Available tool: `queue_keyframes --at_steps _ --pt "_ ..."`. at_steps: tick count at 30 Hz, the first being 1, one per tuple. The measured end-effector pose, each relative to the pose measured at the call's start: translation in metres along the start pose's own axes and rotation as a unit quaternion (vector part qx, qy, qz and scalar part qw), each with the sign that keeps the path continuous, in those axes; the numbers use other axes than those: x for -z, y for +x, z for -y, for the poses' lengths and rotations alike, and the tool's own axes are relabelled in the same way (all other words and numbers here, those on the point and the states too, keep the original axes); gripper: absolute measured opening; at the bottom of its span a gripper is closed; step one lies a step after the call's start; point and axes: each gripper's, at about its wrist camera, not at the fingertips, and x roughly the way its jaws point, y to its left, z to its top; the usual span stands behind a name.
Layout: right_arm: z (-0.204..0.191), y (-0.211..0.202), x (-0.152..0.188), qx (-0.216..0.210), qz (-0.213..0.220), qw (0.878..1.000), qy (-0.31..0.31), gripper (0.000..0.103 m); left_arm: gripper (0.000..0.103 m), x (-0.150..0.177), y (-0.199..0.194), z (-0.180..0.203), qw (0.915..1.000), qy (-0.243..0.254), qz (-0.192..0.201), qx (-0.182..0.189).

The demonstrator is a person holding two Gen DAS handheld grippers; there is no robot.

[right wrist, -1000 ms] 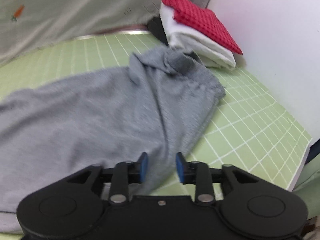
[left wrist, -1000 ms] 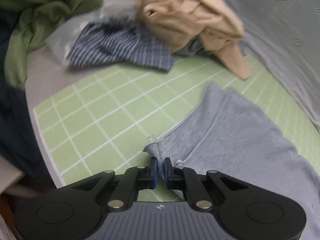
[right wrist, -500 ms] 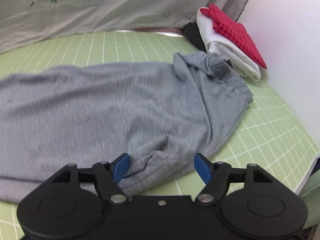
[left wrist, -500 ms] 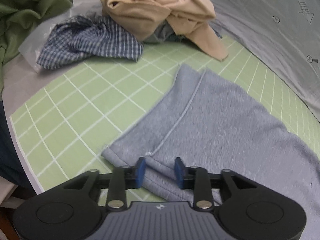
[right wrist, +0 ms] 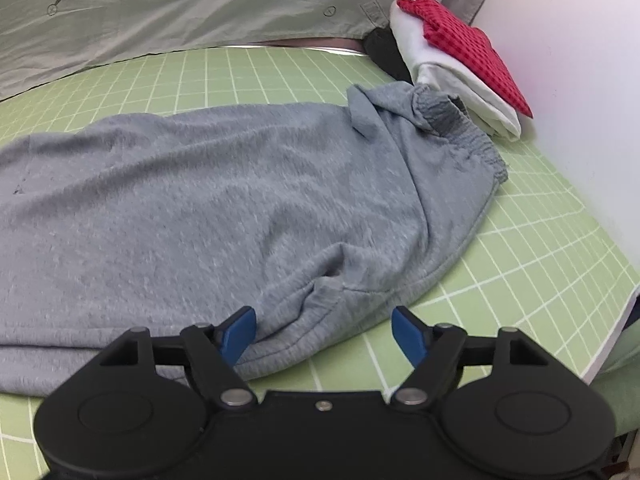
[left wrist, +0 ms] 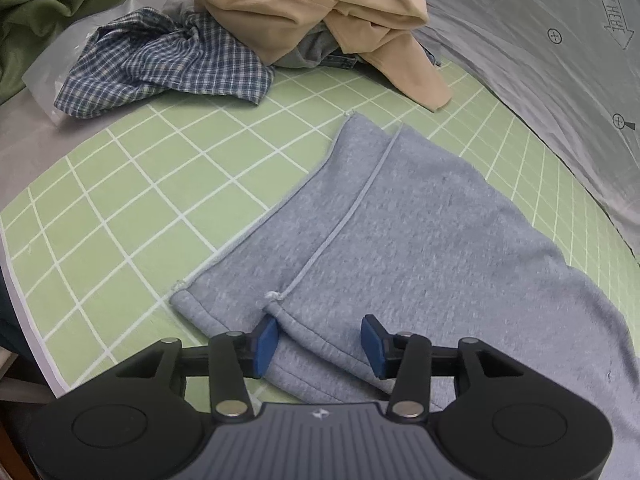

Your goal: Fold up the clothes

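While the grey sweatpants (left wrist: pixel 420 240) lie flat along the green grid mat (left wrist: pixel 132 208) on the tabletop, both tools hang over their near edge with nothing gripped. At the far left of the left wrist view a green garment (left wrist: pixel 52 4) is bunched beyond the mat, with a crumpled blue checked shirt (left wrist: pixel 160 64) beside it and a heap of tan cloth (left wrist: pixel 312 8) to the right of that, partly lying on the mat. Nearer, the hem end of the sweatpants points towards those heaps, and a pale seam runs down the leg to a small knot at the near edge. The left tool (left wrist: pixel 318 340) stands over that edge; its jaws have just been opening and are now partly apart, with the folded hem lying between the blue pads but not pinched. In the right wrist view the sweatpants stretch from the left towards the elastic waistband (right wrist: pixel 460 140) at the far right. The right tool (right wrist: pixel 324 330) has also just been opening; its jaws stand wide, a rumpled bit of fabric between them, with the left pad against the cloth and the right pad clear over the mat. Far right, a folded stack with a red checked cloth (right wrist: pixel 460 48) on top sits just beyond the waistband.
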Motion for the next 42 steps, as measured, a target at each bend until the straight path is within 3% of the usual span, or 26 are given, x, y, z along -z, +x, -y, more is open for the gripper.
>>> queue_keyframes --at_steps 4,5,6,7,9,14,19,25,28,30,34,42 --pt "0.001 0.000 0.001 0.005 -0.003 1.000 0.007 0.076 0.045 0.001 0.000 0.000 1.0000 0.006 0.002 -0.002" --pt "0.000 0.000 0.001 0.006 -0.003 1.000 0.006 0.076 0.038 0.002 0.000 0.000 1.0000 0.008 0.003 -0.003" --pt "0.000 0.000 0.001 0.006 -0.003 1.000 0.005 0.076 0.020 0.001 0.000 0.000 0.9999 0.010 0.002 -0.007" --pt "-0.001 0.000 0.001 0.007 -0.003 1.000 0.004 0.076 0.010 0.000 0.001 -0.001 0.9999 0.013 0.000 -0.008" --pt "-0.002 -0.001 0.002 0.008 -0.003 1.000 0.002 0.076 0.003 -0.001 -0.001 -0.003 0.9999 0.015 0.004 -0.004" --pt "-0.004 -0.003 0.002 0.013 -0.002 1.000 -0.005 0.076 0.002 -0.009 -0.022 -0.009 0.9987 0.014 0.046 0.014" --pt "-0.002 -0.006 0.003 0.017 -0.004 1.000 -0.001 0.076 0.002 -0.016 -0.076 -0.022 0.9924 0.017 0.120 0.022" --pt "0.001 -0.005 0.013 0.014 -0.015 1.000 -0.010 0.076 0.004 0.005 -0.051 -0.064 0.9982 -0.027 0.053 -0.011" --pt "0.002 -0.008 0.013 0.014 -0.015 1.000 -0.016 0.076 0.009 0.006 -0.051 -0.069 0.9974 -0.041 0.047 -0.037" --pt "0.002 -0.009 0.011 0.016 -0.013 1.000 -0.015 0.076 0.022 -0.002 -0.057 -0.068 0.9968 -0.040 0.062 -0.030" --pt "0.004 -0.015 0.006 0.019 -0.002 1.000 -0.004 0.076 0.022 -0.022 -0.061 -0.060 0.9960 -0.017 0.086 -0.016" --pt "-0.007 -0.015 -0.013 0.035 0.013 0.999 0.025 0.079 0.022 -0.061 -0.019 -0.028 0.9976 0.030 0.057 0.024"
